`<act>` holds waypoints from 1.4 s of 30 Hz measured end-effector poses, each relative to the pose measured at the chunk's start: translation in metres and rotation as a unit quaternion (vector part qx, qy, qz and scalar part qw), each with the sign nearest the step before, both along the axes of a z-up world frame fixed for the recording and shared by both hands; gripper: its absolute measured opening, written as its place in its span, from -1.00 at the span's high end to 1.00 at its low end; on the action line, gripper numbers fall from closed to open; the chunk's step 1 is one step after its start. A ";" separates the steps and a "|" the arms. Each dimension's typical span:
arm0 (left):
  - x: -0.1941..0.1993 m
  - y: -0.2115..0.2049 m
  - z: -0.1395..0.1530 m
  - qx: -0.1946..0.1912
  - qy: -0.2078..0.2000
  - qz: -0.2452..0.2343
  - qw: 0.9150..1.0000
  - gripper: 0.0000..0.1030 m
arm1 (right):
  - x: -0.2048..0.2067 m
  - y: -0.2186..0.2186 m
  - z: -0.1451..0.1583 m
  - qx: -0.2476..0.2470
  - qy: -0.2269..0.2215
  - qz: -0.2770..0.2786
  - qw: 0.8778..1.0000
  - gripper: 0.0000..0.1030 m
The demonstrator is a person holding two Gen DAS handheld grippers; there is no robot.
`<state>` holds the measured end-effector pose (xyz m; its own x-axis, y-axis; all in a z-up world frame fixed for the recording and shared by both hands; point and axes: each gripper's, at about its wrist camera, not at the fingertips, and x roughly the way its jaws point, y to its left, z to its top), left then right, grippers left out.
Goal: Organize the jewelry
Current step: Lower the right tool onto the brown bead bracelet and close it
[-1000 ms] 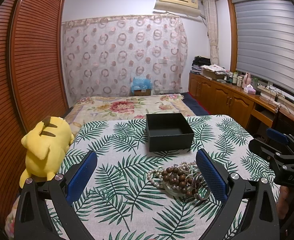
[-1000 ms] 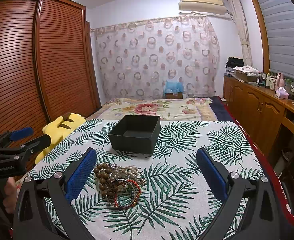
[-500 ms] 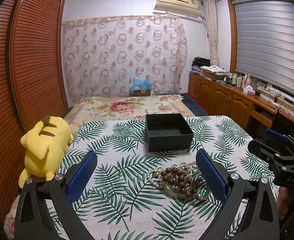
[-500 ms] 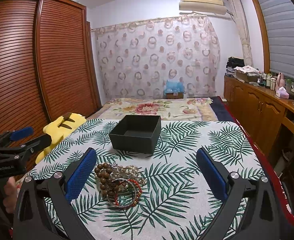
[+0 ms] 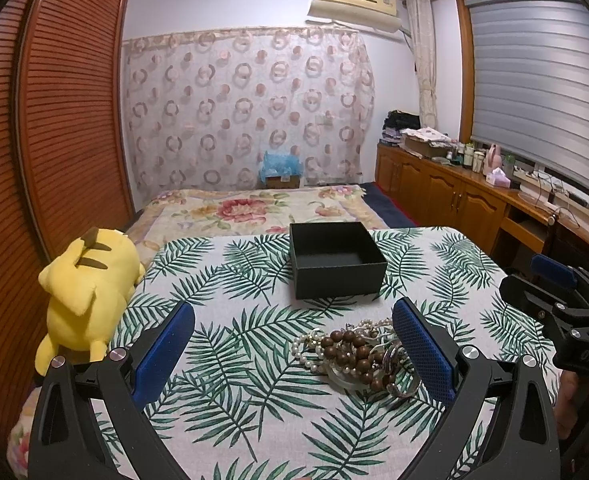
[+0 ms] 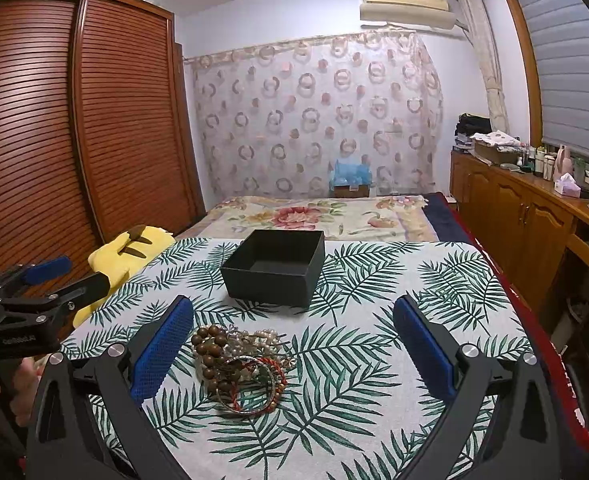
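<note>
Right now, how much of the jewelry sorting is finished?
Nothing looks done yet: the black box is empty, and the jewelry pile of beads, pearls and bangles lies tangled on the leaf-print cloth. Nothing is in hand; the left gripper and right gripper are both open. Every piece is left to move.

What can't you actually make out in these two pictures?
- Jewelry pile: tangled, so the piece count is unclear in both views; the left gripper finger hides its right edge.
- Black box: its near wall hides part of the floor.
- Bottles on the sideboard: too small.
</note>
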<state>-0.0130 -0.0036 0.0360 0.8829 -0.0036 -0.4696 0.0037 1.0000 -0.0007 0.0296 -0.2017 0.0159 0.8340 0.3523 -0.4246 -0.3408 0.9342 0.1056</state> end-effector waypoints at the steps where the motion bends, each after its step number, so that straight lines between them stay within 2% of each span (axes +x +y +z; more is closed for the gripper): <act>1: 0.000 0.000 0.001 0.000 0.002 -0.001 1.000 -0.86 | 0.000 0.003 0.000 0.000 0.001 0.001 1.000 -0.95; 7: 0.009 0.004 -0.015 -0.001 0.030 -0.009 1.000 -0.86 | 0.005 0.007 -0.008 0.003 0.013 0.011 1.000 -0.95; 10: 0.016 0.007 -0.033 0.001 0.049 -0.014 0.999 -0.86 | 0.008 0.010 -0.018 -0.002 0.022 0.020 1.000 -0.95; 19: 0.032 0.009 -0.064 0.003 0.095 -0.037 0.995 -0.86 | 0.018 -0.002 -0.042 -0.021 0.055 0.045 0.997 -0.95; 22: 0.034 0.009 -0.070 0.006 0.105 -0.046 0.993 -0.86 | 0.023 -0.001 -0.051 -0.025 0.070 0.056 0.996 -0.85; 26: 0.038 0.009 -0.076 0.014 0.120 -0.054 0.991 -0.86 | 0.027 0.003 -0.061 -0.032 0.091 0.077 0.992 -0.58; 31: 0.044 0.018 -0.086 0.006 0.144 -0.059 0.988 -0.86 | 0.035 0.013 -0.075 -0.044 0.117 0.112 0.986 -0.20; 33: 0.046 0.021 -0.089 0.005 0.150 -0.061 0.987 -0.86 | 0.038 0.016 -0.080 -0.040 0.134 0.130 0.982 0.07; 34: 0.046 0.023 -0.090 0.006 0.153 -0.062 0.986 -0.86 | 0.040 0.018 -0.083 -0.040 0.143 0.136 0.980 0.12; 36: 0.047 0.026 -0.093 0.009 0.158 -0.063 0.985 -0.86 | 0.041 0.022 -0.087 -0.040 0.151 0.144 0.977 0.34; 40: 0.050 0.032 -0.098 0.011 0.169 -0.062 0.984 -0.86 | 0.047 0.027 -0.093 -0.044 0.162 0.152 0.974 0.54; 42: 0.052 0.035 -0.101 0.011 0.173 -0.061 0.983 -0.86 | 0.050 0.028 -0.093 -0.047 0.163 0.154 0.974 0.56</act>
